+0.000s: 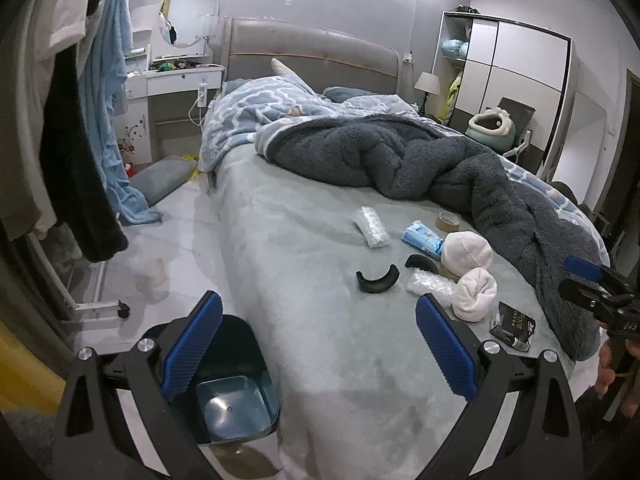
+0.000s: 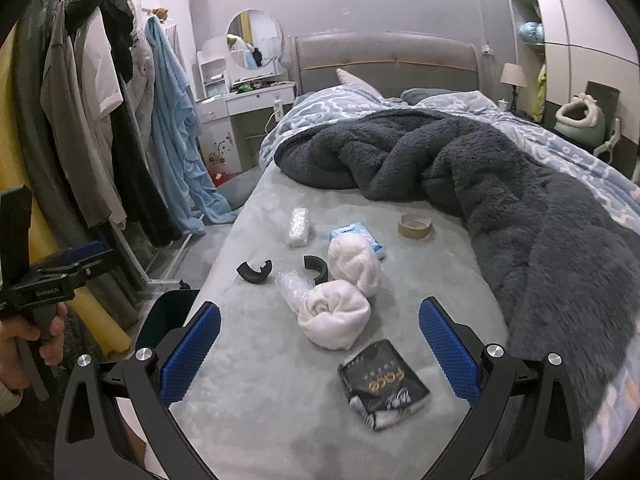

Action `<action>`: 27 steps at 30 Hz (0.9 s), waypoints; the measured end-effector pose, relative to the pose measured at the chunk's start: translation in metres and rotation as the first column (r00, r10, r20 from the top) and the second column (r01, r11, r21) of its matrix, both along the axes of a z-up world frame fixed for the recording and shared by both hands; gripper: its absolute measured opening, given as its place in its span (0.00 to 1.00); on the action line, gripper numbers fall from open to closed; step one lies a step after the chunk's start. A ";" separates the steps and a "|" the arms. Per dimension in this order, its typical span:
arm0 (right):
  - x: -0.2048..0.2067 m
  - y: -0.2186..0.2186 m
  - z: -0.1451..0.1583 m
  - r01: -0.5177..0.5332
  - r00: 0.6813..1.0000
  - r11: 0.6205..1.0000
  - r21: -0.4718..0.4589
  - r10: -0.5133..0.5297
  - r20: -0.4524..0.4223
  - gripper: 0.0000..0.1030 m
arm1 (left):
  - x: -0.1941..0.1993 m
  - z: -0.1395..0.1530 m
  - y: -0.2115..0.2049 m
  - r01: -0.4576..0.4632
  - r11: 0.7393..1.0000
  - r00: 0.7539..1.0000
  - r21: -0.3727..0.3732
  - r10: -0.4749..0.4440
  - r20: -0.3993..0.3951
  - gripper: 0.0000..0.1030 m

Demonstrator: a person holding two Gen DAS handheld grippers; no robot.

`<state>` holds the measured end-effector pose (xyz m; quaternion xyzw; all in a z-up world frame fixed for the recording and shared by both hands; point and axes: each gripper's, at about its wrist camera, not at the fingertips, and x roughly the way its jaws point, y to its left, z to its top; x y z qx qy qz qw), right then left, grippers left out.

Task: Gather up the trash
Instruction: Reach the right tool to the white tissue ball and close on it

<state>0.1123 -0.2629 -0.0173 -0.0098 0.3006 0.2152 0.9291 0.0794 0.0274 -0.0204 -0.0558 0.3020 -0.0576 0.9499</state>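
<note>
Nothing collected yet: both claws [image 1: 318, 344] [image 2: 320, 350] gape empty, bin [image 1: 236, 404] lower left bare, trash [image 2: 382, 384] strewn over the bed [image 2: 280, 360]

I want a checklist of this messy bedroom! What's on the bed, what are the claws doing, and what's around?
Surface: grey bed sheet, half covered by a rumpled dark fleece blanket.
Job's things: dark bin on the floor beside the bed, nothing seen inside; black packet; two clear plastic wraps; blue-white pack; tape roll; two black curved pieces.
Clutter: two rolled white cloths.
Claws: left claw open, empty; right claw open, empty.
Cables: white cord by the dressing table.
Surroundings: clothes rack, round mirror, wardrobe, lamp.
</note>
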 end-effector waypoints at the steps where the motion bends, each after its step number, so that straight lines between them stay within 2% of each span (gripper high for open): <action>1: 0.005 0.001 -0.002 -0.007 1.000 1.000 -0.006 0.007 -0.004 0.97 | 0.003 -0.002 -0.001 0.007 1.000 1.000 0.001 -0.007 0.000 0.95; 8: 0.040 0.001 -0.013 -0.033 0.999 0.999 -0.032 0.032 -0.031 0.96 | 0.029 -0.019 -0.009 0.058 0.998 0.998 -0.036 -0.059 -0.019 0.94; 18: 0.082 0.008 -0.025 -0.092 0.994 0.993 -0.076 0.086 -0.068 0.68 | 0.068 -0.039 -0.022 0.106 0.992 0.992 -0.075 -0.111 -0.061 0.86; 27: 0.112 0.011 -0.038 -0.141 0.985 0.985 -0.097 0.130 -0.111 0.60 | 0.095 -0.060 -0.034 0.146 0.983 0.983 -0.110 -0.157 -0.096 0.82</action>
